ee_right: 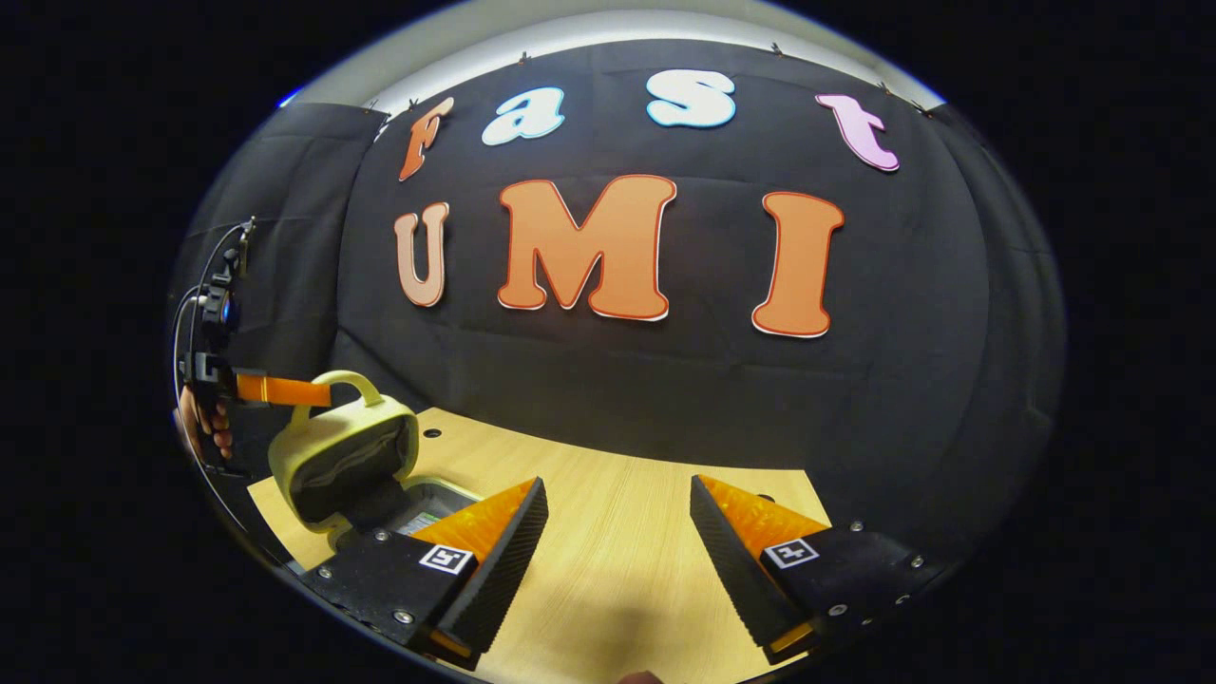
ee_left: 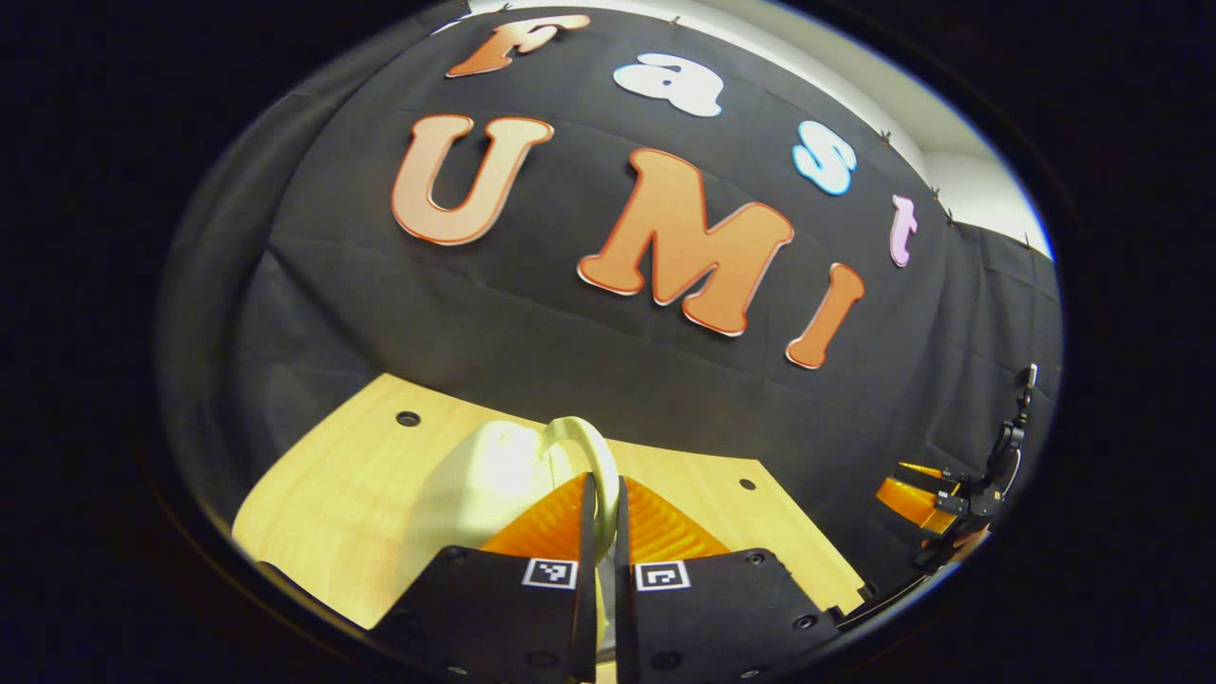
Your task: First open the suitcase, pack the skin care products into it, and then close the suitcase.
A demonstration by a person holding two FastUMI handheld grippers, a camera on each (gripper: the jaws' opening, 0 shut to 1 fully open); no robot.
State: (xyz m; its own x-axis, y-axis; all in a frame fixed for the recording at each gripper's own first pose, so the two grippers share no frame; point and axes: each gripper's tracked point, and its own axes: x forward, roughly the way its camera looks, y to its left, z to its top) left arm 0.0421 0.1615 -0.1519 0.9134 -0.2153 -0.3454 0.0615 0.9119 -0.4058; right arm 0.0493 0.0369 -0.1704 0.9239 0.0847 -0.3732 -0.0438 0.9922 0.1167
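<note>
The table (ee_right: 617,532) is pale wood with small round holes, set against the black cloth wall, and the suitcase (ee_right: 342,456) sits near its left end as the right gripper view has it: a small pale yellow-green case with a dark lining, its lid (ee_right: 347,446) standing up on the hinge over the open tray (ee_right: 427,503), where something flat lies, too small to name. In the left gripper view the lid's pale back (ee_left: 494,465) rises just ahead of the fingers. The left gripper (ee_left: 600,518) is pressed together on the handle (ee_left: 594,456), the arched loop on the lid's top edge, pinching it between both fingers; the right gripper view shows that gripper (ee_right: 318,391) reaching in from the left with a hand (ee_right: 199,423) behind it. The right gripper (ee_right: 617,541) is spread wide over bare table and holds nothing. The shell looks rigid and light, so I judge the lid will swing freely on its hinge and could drop shut if let go; the handle is a smooth thin loop and may slip or twist in a narrow pinch, so a hold at its middle seems safest. The tray may slide on the smooth wood when the lid is pushed, so a steadying touch on its rim would help
</note>
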